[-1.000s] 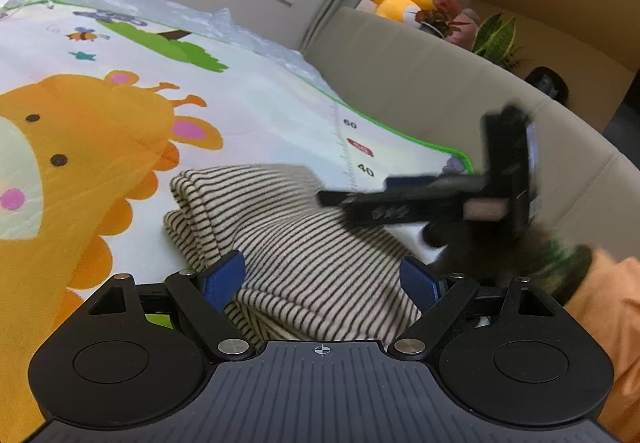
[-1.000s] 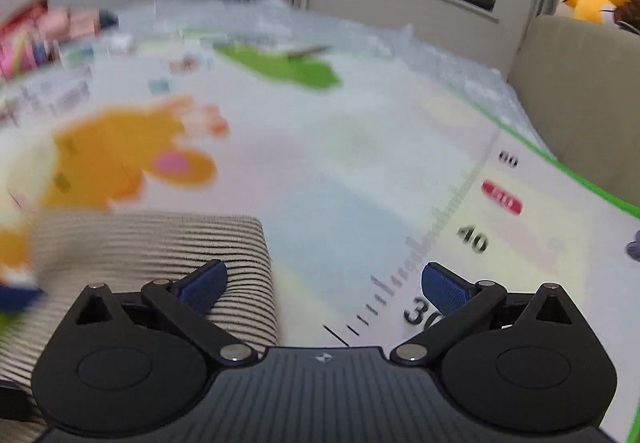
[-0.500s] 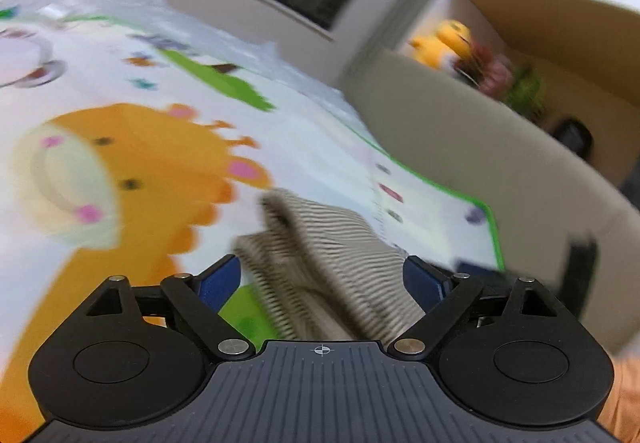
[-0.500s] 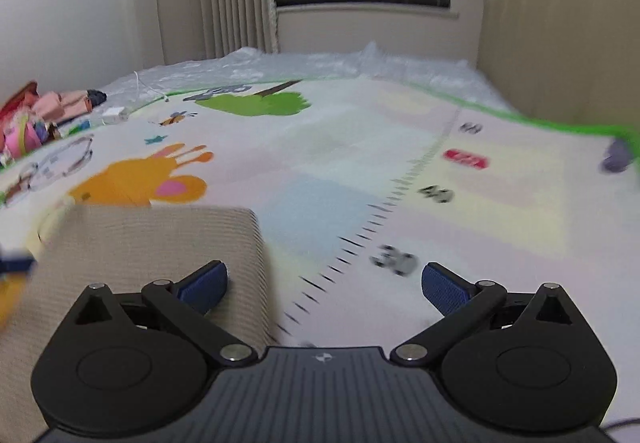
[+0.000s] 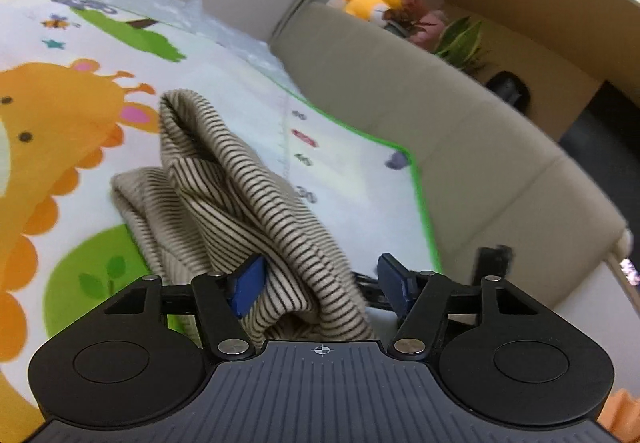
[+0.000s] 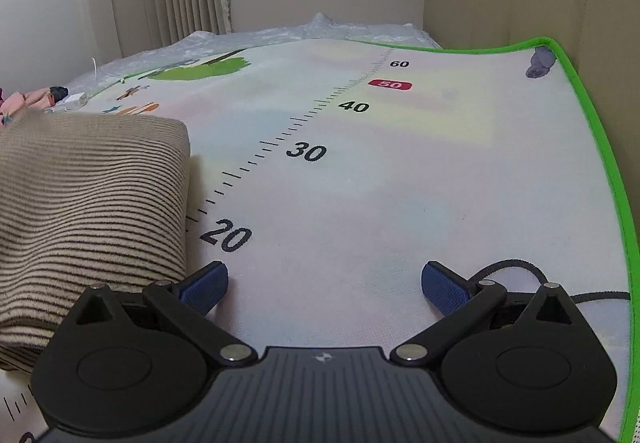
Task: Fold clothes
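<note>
Striped garment (image 5: 256, 203) bunched on the play mat (image 5: 224, 75), one fold between left gripper (image 5: 320, 285) fingers just closing (pads not clearly pressing), presumably for carrying over; right gripper (image 6: 324, 285) fingers wide, empty, beside its edge.

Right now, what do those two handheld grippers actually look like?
Both look alike: a dark grey ribbed body with a small crosshair mark, black rounded side plates, black linkage bars with silver pivot pins, and blue ridged pads on the fingertips. That goes for the left gripper and the right gripper. A black braided cable trails beside the right one.
</note>
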Available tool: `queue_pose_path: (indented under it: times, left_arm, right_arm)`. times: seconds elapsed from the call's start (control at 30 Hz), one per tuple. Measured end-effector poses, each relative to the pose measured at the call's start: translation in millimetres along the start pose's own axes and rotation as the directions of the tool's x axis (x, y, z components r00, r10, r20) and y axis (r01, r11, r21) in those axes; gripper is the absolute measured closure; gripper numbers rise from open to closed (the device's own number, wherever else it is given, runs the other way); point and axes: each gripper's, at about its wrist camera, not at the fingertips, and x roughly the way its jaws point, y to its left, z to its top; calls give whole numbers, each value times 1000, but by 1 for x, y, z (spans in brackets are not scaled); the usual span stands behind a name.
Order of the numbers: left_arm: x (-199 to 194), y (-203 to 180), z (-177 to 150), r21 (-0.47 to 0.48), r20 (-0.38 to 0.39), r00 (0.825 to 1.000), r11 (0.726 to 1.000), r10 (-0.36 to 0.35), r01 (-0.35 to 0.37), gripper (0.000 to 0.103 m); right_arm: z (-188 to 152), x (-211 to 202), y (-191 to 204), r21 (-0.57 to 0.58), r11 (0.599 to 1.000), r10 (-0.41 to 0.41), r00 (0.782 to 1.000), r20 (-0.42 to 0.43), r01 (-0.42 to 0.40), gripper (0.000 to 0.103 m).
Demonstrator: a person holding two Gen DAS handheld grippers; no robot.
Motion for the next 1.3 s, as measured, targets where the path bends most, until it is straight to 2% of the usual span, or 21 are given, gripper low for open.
queue_pose_path:
  times: [0.13,0.47,0.53,0.63,0.73,0.9,1.0,1.1,1.17,1.23,1.3]
  left_arm:
    - [10,18,-13,-34,-62,993,994,99,-101,37]
    - [5,10,-18,-12,-54,994,995,99,-99,38]
    - [2,4,-20,1,-51,996,998,68,-68,42]
    - [-2,-6,-23,27,-45,999,999,19,-17,41]
    - [0,0,-25,18,-60,996,997,70,-69,40]
    - [-7,10,-33,6,-79,992,995,98,-98,40]
    - [-19,7,-30,26,-63,991,993,119,-118,37]
    - [-32,1,-18,15,-5,991,991,133,-133,36]
    - [-38,-1,-9,-17,38,991,992,129,-128,30]
    - [-37,-1,1,-65,59,990,990,126,-122,15]
    - [-26,2,8,-114,44,988,983,147,-141,13]
  right_arm:
    - [-1,-1,-3,15,1000,16,1000,10,-16,0]
    - [-3,-2,-4,21,1000,21,999,26,-22,0]
    - [-3,-2,-4,24,999,23,999,30,-24,0]
    - [-3,-2,-6,28,999,25,999,33,-26,0]
    - [-3,-3,-5,28,999,24,999,36,-25,0]
    - [-5,-4,-6,32,999,28,999,41,-29,0]
    - [-4,-3,-8,33,999,34,999,34,-35,0]
    - [-3,-2,-8,27,999,42,999,21,-42,0]
    - [-1,-1,-8,24,999,47,999,5,-47,0]
    - [1,1,-7,15,999,47,999,-11,-47,0]
    - [3,2,-7,0,999,55,998,-26,-55,0]
